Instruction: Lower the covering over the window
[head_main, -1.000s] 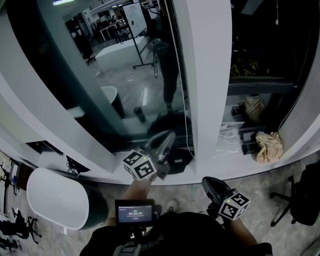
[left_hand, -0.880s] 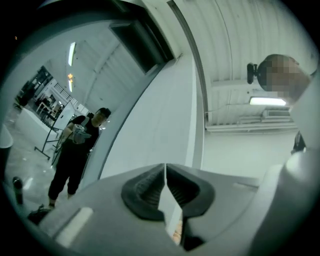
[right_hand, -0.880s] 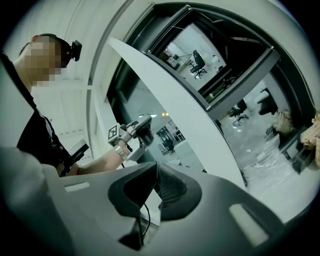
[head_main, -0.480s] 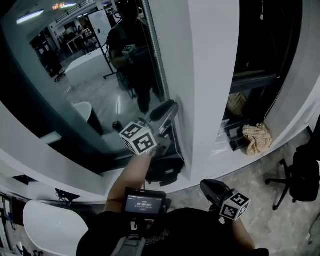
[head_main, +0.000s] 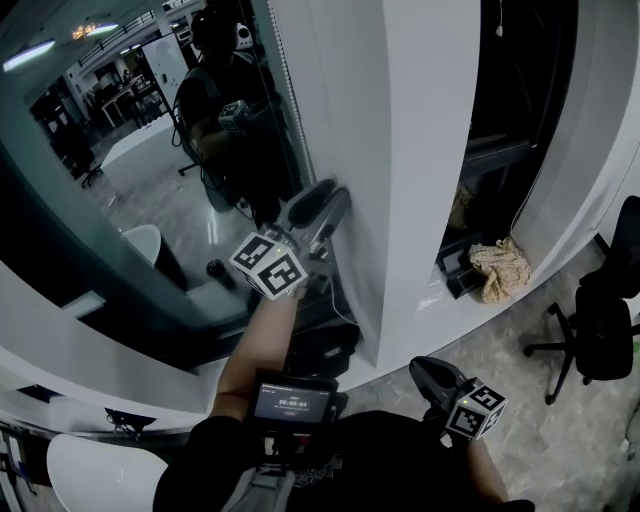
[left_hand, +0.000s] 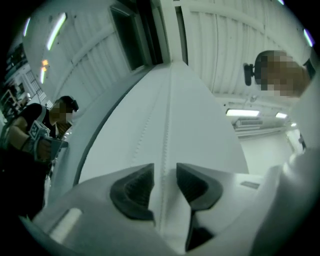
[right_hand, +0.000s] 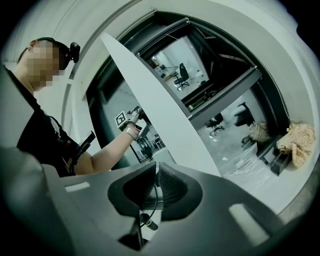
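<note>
While the dark, reflective window glass (head_main: 120, 210) fills the left of the head view and throws back the person's outline, the white beaded pull cord (head_main: 282, 85) hangs down its right edge, just beside the broad white pillar (head_main: 400, 150). The left gripper (head_main: 322, 205) is up on a bare forearm, tilted upward right at that cord. In the left gripper view its jaws (left_hand: 165, 172) are spread, having just been opening. The beaded cord (left_hand: 167, 125) runs straight up through the gap with neither pad pressing on it, and the pillar (left_hand: 210, 125) is close behind.

Moving right, the right gripper (head_main: 432, 372) sits low by the person's body, level, well apart from the left one and past the pillar's foot. In the right gripper view its jaws (right_hand: 156, 172) are closed to a sliver, pinching a thin dark cord (right_hand: 156, 199) that curls down slack to a small cylindrical end piece (right_hand: 145, 221). Whether it is the same cord, I cannot tell.

Further right, a crumpled beige cloth (head_main: 495, 270) lies on the ledge. At the far right a black office chair (head_main: 600, 320) stands on the pale floor.
</note>
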